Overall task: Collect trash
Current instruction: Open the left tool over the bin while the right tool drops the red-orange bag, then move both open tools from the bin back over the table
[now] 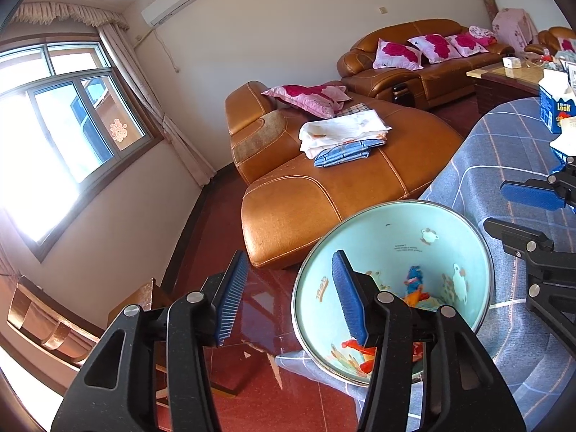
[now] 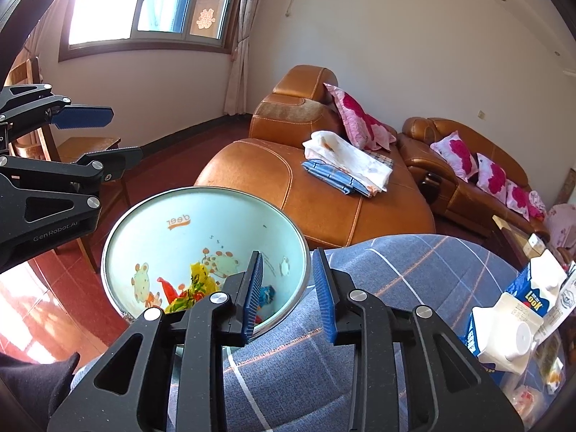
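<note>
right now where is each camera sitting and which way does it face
Left wrist: on the left gripper, looking down over the trash bin toward the leather sofa; the right gripper shows at right.
Right wrist: on the right gripper, over the bin rim and the plaid tablecloth; the left gripper shows at left.
Shared: bin, sofa, window.

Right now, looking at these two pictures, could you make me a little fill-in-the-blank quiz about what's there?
1. The crumpled wrappers lie inside the pale blue ____.
2. The folded linens rest on the brown leather ____.
3. The right gripper has ____ between its blue pads.
4. The milk carton lies on the blue checked ____.

Missing words: bin; sofa; nothing; cloth
</note>
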